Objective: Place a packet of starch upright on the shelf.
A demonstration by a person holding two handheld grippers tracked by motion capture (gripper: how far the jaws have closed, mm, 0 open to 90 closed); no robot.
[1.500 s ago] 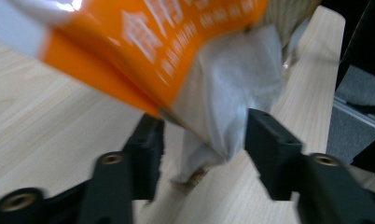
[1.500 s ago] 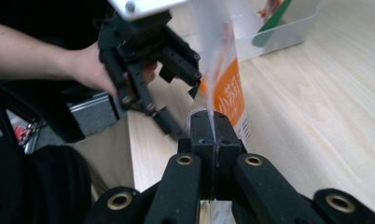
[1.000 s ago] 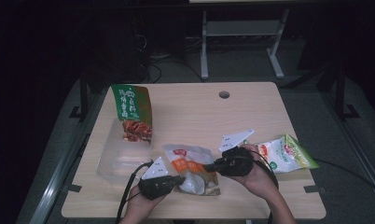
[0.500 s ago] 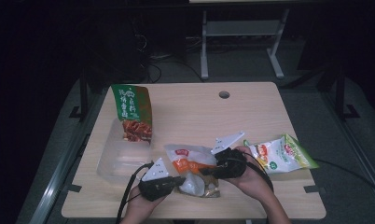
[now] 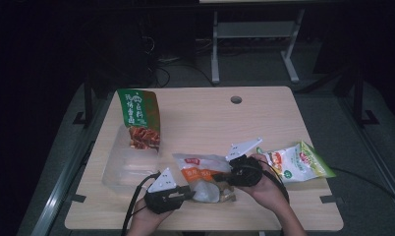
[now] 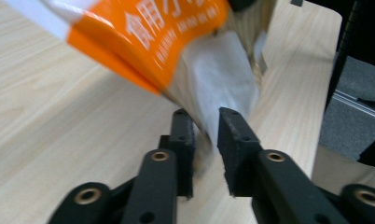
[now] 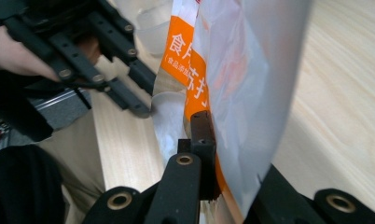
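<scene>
Mid-handling: the orange-and-clear snack pouch [image 5: 201,173] sits lower centre of the high view — right gripper [image 5: 224,178] clamped on it, left gripper [image 6: 205,122] just loosening, pouch corner still between its jaws — the clear tub [image 5: 118,167] looks empty.

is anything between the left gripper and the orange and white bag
Nothing visible. In the left gripper view the bag's lower edge already hangs between the left gripper's jaws, which have just been opening and stand slightly apart around it. The right gripper is clamped on the same bag from the other side.
</scene>
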